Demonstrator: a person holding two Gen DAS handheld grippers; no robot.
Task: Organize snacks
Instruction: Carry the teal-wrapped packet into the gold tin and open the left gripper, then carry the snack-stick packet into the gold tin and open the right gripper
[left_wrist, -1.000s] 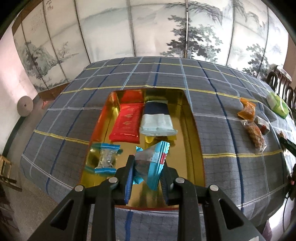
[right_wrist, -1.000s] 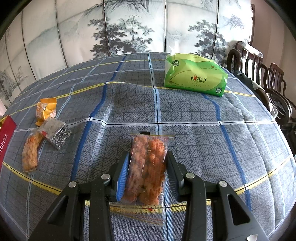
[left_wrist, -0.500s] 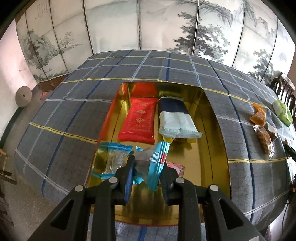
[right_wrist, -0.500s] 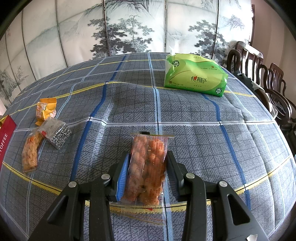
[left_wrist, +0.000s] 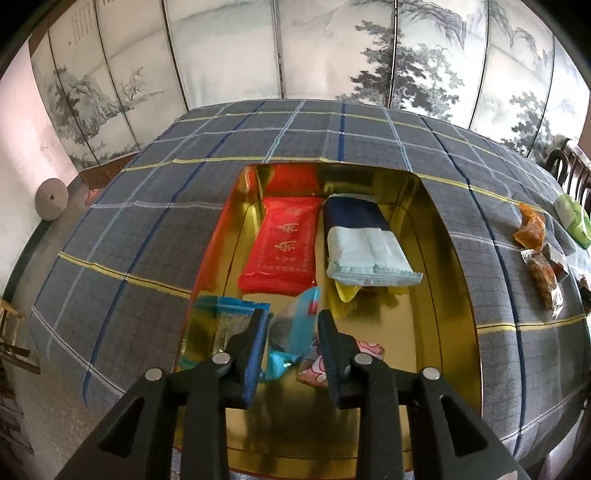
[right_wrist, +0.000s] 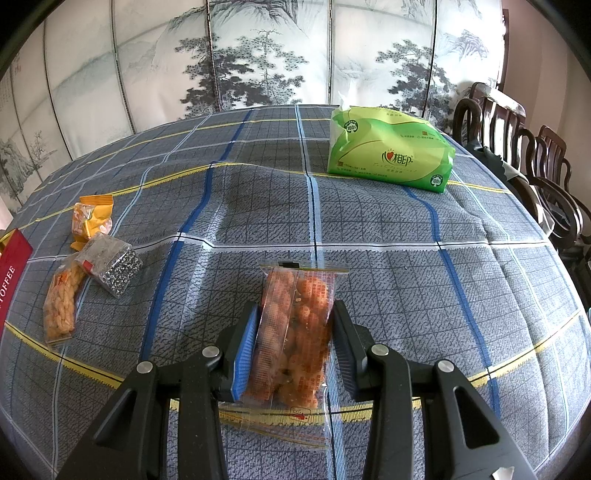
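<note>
The left gripper (left_wrist: 290, 332) hangs over the near end of the gold tray (left_wrist: 448, 295), its jaws spread with a blue-and-clear snack packet (left_wrist: 295, 328) between them. The packet is blurred; whether the pads are touching it cannot be told, and it looks to be released or dropping. Judged step: depositing this packet in the tray.

Tray contents, from the left wrist view:
- red packet (left_wrist: 282, 245) at 12 o'clock of the gripper, flat;
- navy-and-pale-blue packet (left_wrist: 364, 247) at 1 o'clock, just beside the red one;
- clear packet with blue ends (left_wrist: 225, 317) at 9 o'clock, against the left wall;
- pink wrapper (left_wrist: 364, 349) at 3 o'clock, partly hidden.

The right gripper (right_wrist: 293, 339) straddles a clear bag of orange snacks (right_wrist: 295, 332) lying on the checked tablecloth (right_wrist: 406, 258). The pads sit at the bag's sides; a firm pinch cannot be confirmed.

Loose items at 9 to 10 o'clock of the right gripper: orange packet (right_wrist: 90, 219), grey-speckled packet (right_wrist: 110, 264), long peanut-coloured bag (right_wrist: 62, 302). A green tissue pack (right_wrist: 389, 155) stands at 1 o'clock.

Next move, as a judgement: withdraw the left gripper upward, clear of the tray; press the right pads onto the bag and carry it toward the tray at the left.
</note>
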